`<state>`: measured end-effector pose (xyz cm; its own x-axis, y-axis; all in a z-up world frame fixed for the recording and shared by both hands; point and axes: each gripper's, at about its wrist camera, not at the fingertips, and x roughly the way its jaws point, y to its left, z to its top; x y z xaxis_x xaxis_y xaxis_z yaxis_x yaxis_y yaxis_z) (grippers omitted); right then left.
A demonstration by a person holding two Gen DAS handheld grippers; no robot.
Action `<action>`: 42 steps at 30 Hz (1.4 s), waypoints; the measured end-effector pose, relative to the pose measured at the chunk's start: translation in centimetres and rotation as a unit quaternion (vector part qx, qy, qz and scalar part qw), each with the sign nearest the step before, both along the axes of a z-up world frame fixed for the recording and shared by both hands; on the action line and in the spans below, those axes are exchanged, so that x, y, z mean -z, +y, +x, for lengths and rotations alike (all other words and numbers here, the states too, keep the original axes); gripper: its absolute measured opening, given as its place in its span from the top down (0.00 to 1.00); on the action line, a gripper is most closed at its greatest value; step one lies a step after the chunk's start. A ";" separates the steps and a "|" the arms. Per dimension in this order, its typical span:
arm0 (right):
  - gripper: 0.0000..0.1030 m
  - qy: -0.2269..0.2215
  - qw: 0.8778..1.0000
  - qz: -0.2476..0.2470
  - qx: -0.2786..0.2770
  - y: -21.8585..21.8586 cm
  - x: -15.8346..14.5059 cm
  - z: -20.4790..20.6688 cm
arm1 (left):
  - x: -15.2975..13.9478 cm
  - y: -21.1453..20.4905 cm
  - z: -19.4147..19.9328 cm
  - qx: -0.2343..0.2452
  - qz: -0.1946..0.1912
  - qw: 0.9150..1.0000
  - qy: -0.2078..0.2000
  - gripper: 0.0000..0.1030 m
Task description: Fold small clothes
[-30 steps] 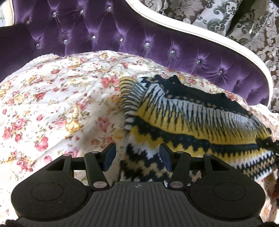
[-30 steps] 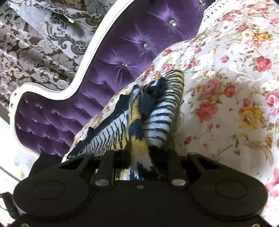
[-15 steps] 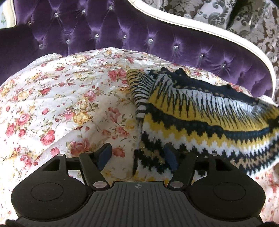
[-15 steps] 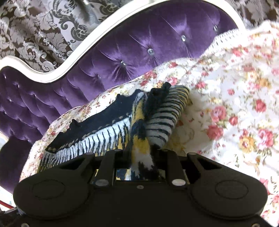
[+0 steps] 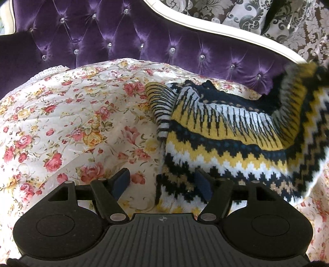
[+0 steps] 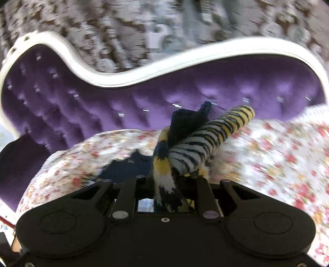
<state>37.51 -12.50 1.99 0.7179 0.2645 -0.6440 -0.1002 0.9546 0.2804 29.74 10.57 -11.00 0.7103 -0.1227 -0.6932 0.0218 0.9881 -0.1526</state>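
A small knitted sweater (image 5: 222,143) with yellow, black and white zigzag bands lies on the flowered bedspread (image 5: 72,127). Its right part is lifted and folding over toward the left. My left gripper (image 5: 162,182) is open, low over the sweater's near left hem, its right finger over the knit and its left finger over the bedspread. My right gripper (image 6: 170,184) is shut on the sweater (image 6: 164,174), holding a bunched edge with the striped sleeve (image 6: 213,135) sticking out above the bedspread (image 6: 267,147). The right wrist view is blurred by motion.
A purple tufted headboard (image 5: 127,39) with a white frame (image 5: 205,24) stands behind the bed; it also shows in the right wrist view (image 6: 123,98). Patterned grey wallpaper (image 5: 246,14) lies beyond. The bedspread's lace edge (image 5: 47,71) runs at the far left.
My right gripper has lifted the sweater's right side up and swung it over toward the left. My left gripper has shifted a little left at the hem, still open.
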 end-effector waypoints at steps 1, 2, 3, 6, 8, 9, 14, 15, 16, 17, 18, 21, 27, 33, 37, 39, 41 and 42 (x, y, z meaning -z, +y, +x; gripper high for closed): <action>0.75 -0.001 1.000 -0.003 -0.010 1.2 -0.1 0.2 | 0.0 0.0 0.0 0.000 -0.001 1.000 0.000 0.33; 0.75 0.000 1.000 -0.008 -0.022 2.4 -0.1 0.5 | 0.0 0.1 0.0 0.000 -0.003 1.000 -0.001 0.33; 0.75 0.001 0.999 -0.014 -0.035 3.8 -0.1 0.7 | 0.0 0.1 0.0 0.000 -0.005 1.000 -0.001 0.33; 0.75 0.013 0.997 -0.039 -0.066 7.6 0.7 1.3 | 0.0 0.2 0.0 -0.001 -0.010 1.000 -0.001 0.33; 0.75 0.028 0.994 -0.059 -0.086 9.9 1.9 1.5 | 0.0 0.2 -0.1 -0.002 -0.011 1.000 -0.002 0.33; 0.75 0.035 0.992 -0.069 -0.096 10.8 2.5 1.6 | 0.0 0.2 -0.1 -0.002 -0.011 1.000 -0.002 0.33; 0.63 0.063 0.986 -0.080 -0.132 14.1 4.9 0.8 | 0.0 -0.1 -0.4 0.001 -0.006 1.000 -0.006 0.32; 0.57 0.061 0.985 -0.070 -0.143 14.2 5.0 0.6 | -0.1 -0.1 -0.4 0.002 -0.007 1.000 -0.007 0.32; 0.55 0.055 0.984 -0.054 -0.158 14.2 5.0 0.4 | 0.0 0.0 -0.5 0.003 -0.007 1.000 -0.008 0.32; 0.54 0.049 0.984 -0.034 -0.171 13.9 4.7 0.1 | 0.0 0.0 -0.5 0.004 -0.008 1.000 -0.009 0.32; 0.54 0.040 0.982 -0.003 -0.183 13.4 4.2 -0.2 | 0.0 0.0 -0.6 0.005 -0.008 1.000 -0.009 0.32; 0.54 0.013 0.982 0.038 -0.187 12.0 2.3 -1.2 | -0.1 0.0 -0.7 0.005 -0.007 1.000 -0.009 0.32; 0.54 -0.020 0.988 0.027 -0.154 8.4 -0.2 -3.0 | -0.6 0.8 -1.1 0.010 -0.031 0.999 0.004 0.33; 0.53 -0.015 0.996 -0.006 -0.093 3.9 1.2 -4.3 | -3.4 3.0 -2.0 -0.001 -0.063 0.998 -0.015 0.33; 0.50 -0.021 0.996 -0.045 -0.080 2.7 2.9 -6.1 | -6.2 3.6 -0.8 -0.001 -0.067 0.997 -0.032 0.33; 0.45 -0.028 0.994 -0.058 -0.089 2.8 3.6 -7.1 | -7.4 3.6 0.2 -0.001 -0.075 0.996 -0.041 0.32; 0.45 -0.042 0.991 -0.073 -0.100 3.5 4.1 -8.2 | -8.2 3.4 1.4 0.002 -0.087 0.995 -0.045 0.32; 0.45 -0.054 0.989 -0.083 -0.108 4.2 4.4 -8.7 | -8.4 3.1 2.1 0.005 -0.094 0.995 -0.043 0.32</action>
